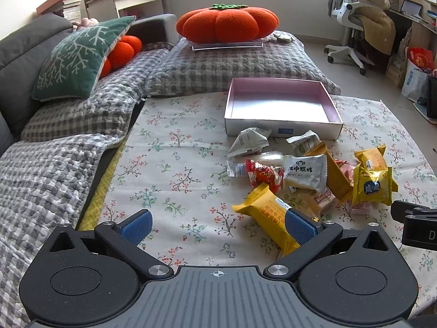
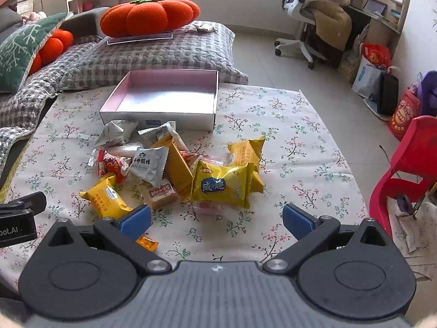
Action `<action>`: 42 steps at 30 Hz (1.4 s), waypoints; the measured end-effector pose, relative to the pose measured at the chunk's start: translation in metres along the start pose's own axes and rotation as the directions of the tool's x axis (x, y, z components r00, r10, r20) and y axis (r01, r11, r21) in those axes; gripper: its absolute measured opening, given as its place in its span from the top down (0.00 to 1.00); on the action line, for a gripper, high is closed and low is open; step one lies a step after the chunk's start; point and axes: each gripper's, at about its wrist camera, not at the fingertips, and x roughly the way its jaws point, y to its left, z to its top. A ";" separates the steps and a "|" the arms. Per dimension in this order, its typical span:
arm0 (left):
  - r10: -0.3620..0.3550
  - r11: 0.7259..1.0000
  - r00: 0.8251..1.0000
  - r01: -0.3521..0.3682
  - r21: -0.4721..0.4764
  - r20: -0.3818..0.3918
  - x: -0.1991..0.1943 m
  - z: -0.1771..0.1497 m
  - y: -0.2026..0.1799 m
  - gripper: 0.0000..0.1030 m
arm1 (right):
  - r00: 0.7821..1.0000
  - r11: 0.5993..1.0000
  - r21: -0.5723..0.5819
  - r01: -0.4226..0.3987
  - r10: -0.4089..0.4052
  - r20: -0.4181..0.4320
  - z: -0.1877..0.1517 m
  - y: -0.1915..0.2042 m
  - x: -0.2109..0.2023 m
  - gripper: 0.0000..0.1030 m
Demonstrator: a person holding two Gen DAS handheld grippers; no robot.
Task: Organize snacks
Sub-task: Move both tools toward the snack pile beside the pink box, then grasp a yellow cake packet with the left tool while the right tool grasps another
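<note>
A pile of wrapped snacks (image 1: pixel 306 175) (image 2: pixel 174 169) lies on the floral tablecloth in front of an empty pink-lined box (image 1: pixel 281 109) (image 2: pixel 164 98). It holds yellow, white and red packets. My left gripper (image 1: pixel 218 224) is open and empty, low over the cloth; its right finger sits in front of a yellow packet (image 1: pixel 270 218) at the pile's near left. My right gripper (image 2: pixel 217 220) is open and empty, just in front of a yellow packet with a blue label (image 2: pixel 221 187). A small orange candy (image 2: pixel 147 243) lies by its left finger.
A sofa with a grey checked cover (image 1: pixel 68 142), a green pillow (image 1: pixel 79 57) and orange pumpkin cushions (image 1: pixel 226 23) lies left and behind the table. A red plastic chair (image 2: pixel 409 164) stands at the right. An office chair (image 2: pixel 308 22) and bags stand far right.
</note>
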 end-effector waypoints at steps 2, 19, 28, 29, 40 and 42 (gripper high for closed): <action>0.006 1.000 1.000 -0.006 0.002 -0.001 0.001 0.000 -0.001 0.00 | 1.000 1.000 0.003 0.001 -0.001 -0.002 0.000 0.000 0.000 0.01; -0.014 1.000 0.999 0.015 0.026 -0.043 0.008 0.002 -0.005 0.00 | 0.998 0.998 0.058 -0.029 0.032 -0.050 0.000 -0.008 0.007 0.05; -0.162 0.984 0.976 0.149 -0.096 -0.147 0.033 0.014 0.011 0.00 | 0.993 0.986 0.162 -0.043 0.060 -0.106 0.002 -0.041 0.021 0.05; -0.168 0.982 0.974 0.152 -0.109 -0.153 0.035 0.016 0.011 0.00 | 0.991 0.980 0.195 -0.050 0.073 -0.111 0.003 -0.048 0.024 0.05; -0.277 0.928 0.890 0.151 -0.340 -0.362 0.096 0.015 -0.008 0.00 | 0.969 0.961 0.230 -0.151 0.190 -0.160 0.022 -0.061 0.068 0.16; -0.265 0.911 0.900 0.116 -0.396 -0.346 0.102 0.013 -0.010 0.00 | 0.964 0.960 0.200 -0.194 0.225 -0.143 0.029 -0.059 0.073 0.23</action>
